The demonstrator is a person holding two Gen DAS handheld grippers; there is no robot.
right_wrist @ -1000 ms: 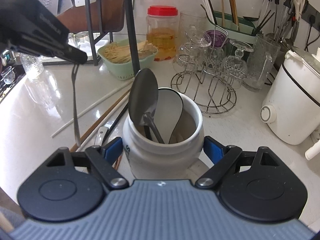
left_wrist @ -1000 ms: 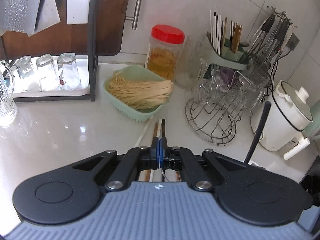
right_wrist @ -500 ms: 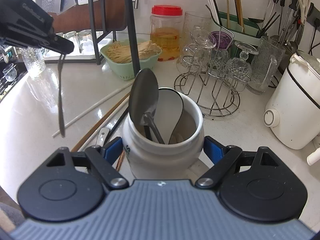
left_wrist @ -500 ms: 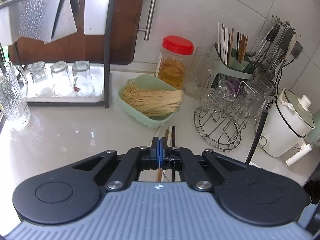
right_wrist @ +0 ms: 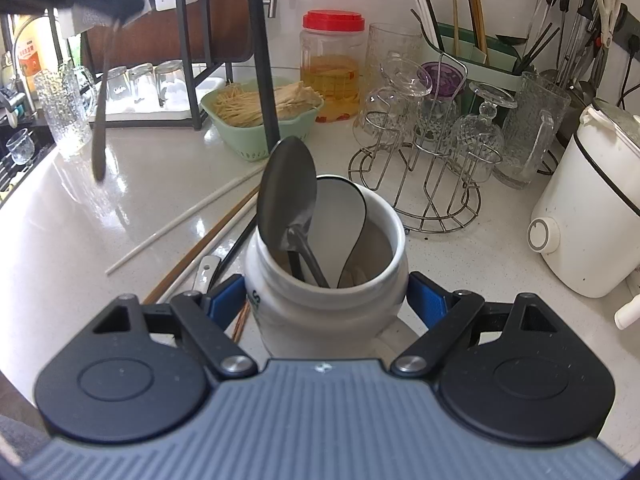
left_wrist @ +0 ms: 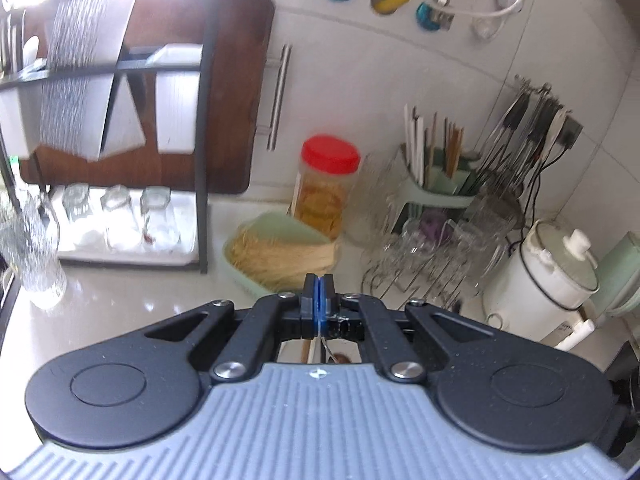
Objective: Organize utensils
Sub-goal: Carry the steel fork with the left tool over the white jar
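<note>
My right gripper (right_wrist: 326,304) is shut on a white ceramic jar (right_wrist: 376,300), one blue pad (right_wrist: 428,304) on each side. A metal spoon (right_wrist: 286,196) and a white spoon (right_wrist: 340,216) stand in the jar, with a long black handle (right_wrist: 262,60) rising behind them. My left gripper (right_wrist: 120,12) hangs high at the upper left, shut on a slim metal utensil (right_wrist: 100,120) that dangles over the counter. In the left wrist view the left gripper (left_wrist: 318,292) shows closed pads with the utensil's end (left_wrist: 325,346) just below. Loose chopsticks (right_wrist: 180,220) lie left of the jar.
Behind stand a green basket of thin sticks (right_wrist: 256,136), a red-lidded jar (right_wrist: 332,64), a wire rack of glasses (right_wrist: 432,128), a green utensil holder (right_wrist: 480,60) and a white cooker (right_wrist: 592,208). A black dish rack (left_wrist: 202,160) with glasses and a glass mug (right_wrist: 64,116) are at the left.
The left gripper has risen with the metal utensil, lifting its lower end well above the counter. The right gripper and jar have stayed still.
</note>
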